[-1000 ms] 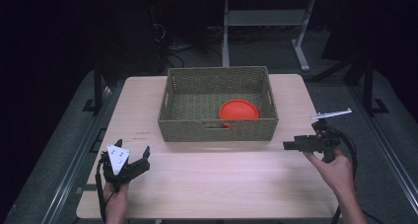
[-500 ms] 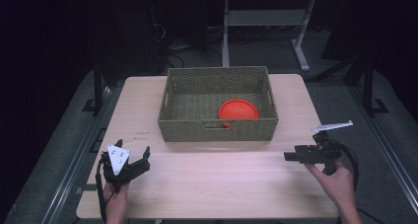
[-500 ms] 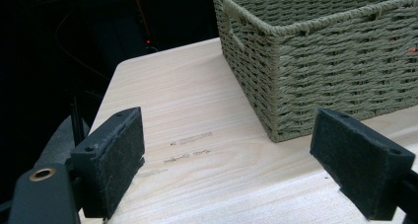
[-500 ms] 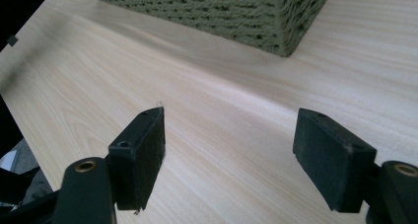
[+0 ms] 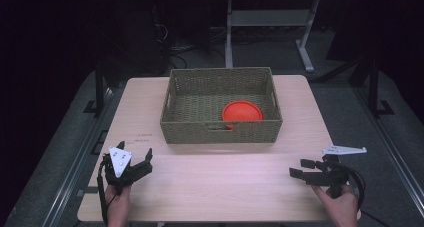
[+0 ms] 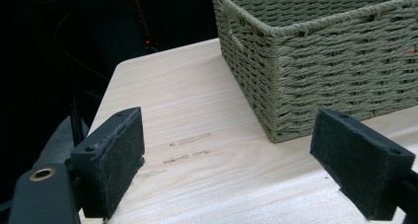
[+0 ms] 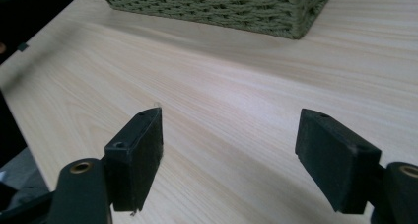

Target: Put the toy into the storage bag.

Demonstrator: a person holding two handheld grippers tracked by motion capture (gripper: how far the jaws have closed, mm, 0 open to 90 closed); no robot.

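Pulling back toward the near right edge of the table (image 5: 210, 187), right gripper (image 5: 303, 169) now lower and nearer than a second ago, jaws spread and empty, aimed left across bare wood. Matched on the near left by left gripper (image 5: 135, 157), unmoved, jaws likewise spread, holding nothing. Resting inside the woven basket (image 5: 220, 132) at centre, against its near right wall: orange disc (image 5: 242, 111). Suggests placing done, hands retreating. Nothing between grippers and basket; dark floor, metal frame legs beyond.
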